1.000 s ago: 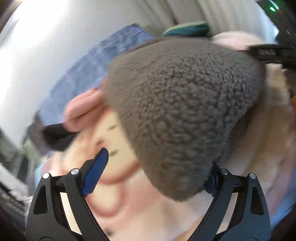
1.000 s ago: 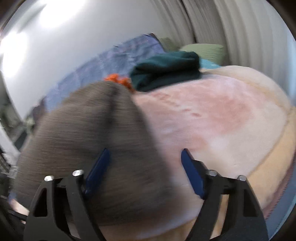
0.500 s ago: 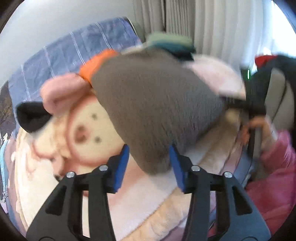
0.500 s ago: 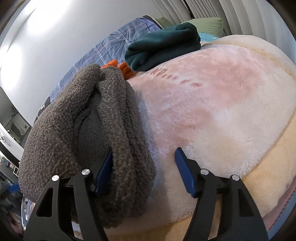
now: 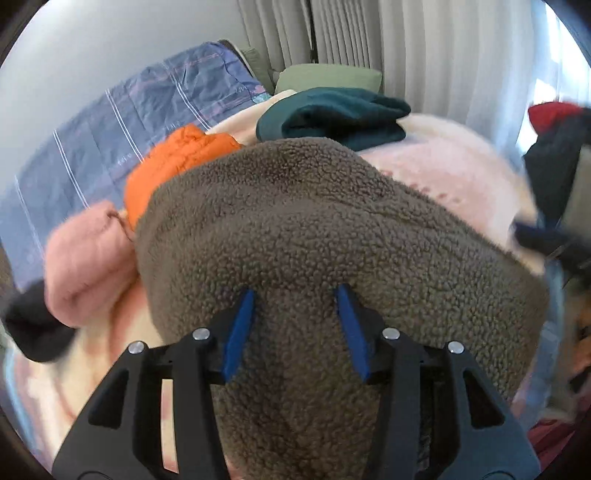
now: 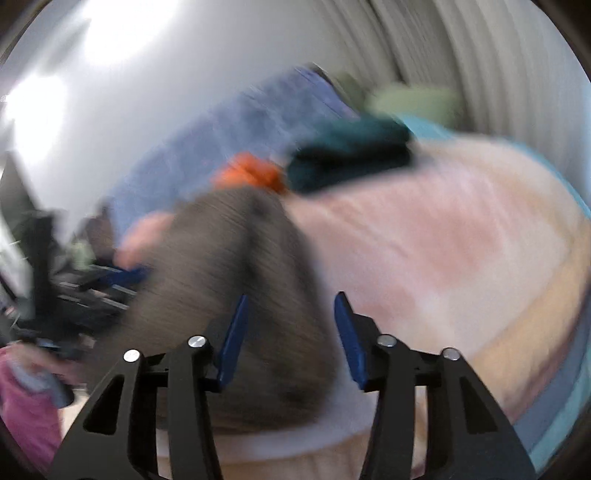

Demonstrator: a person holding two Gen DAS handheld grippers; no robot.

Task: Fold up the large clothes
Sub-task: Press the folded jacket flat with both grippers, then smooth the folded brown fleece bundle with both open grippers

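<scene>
- The left gripper [image 5: 295,325] is holding its blue jaws partly apart, with the grey fleece garment [image 5: 314,236] bulging between them; the pile looks pinched there, though I cannot tell how firmly.
- The right gripper [image 6: 291,332] is showing its jaws apart, its left jaw against the fleece's right edge; blur hides any real grip.
- The fleece is lying bunched on the near part of the pink blanket [image 5: 461,173].
- Risk: the thick pile is likely to slip from a shallow pinch, letting the fold slump.
- Risk: a jaw could be catching the blanket as well and dragging it along.
- Further off, an orange jacket [image 5: 177,155] and a folded teal garment [image 5: 332,118] are sitting beside a blue checked cover [image 5: 122,122], with pale curtains [image 5: 369,33] hanging behind.
</scene>
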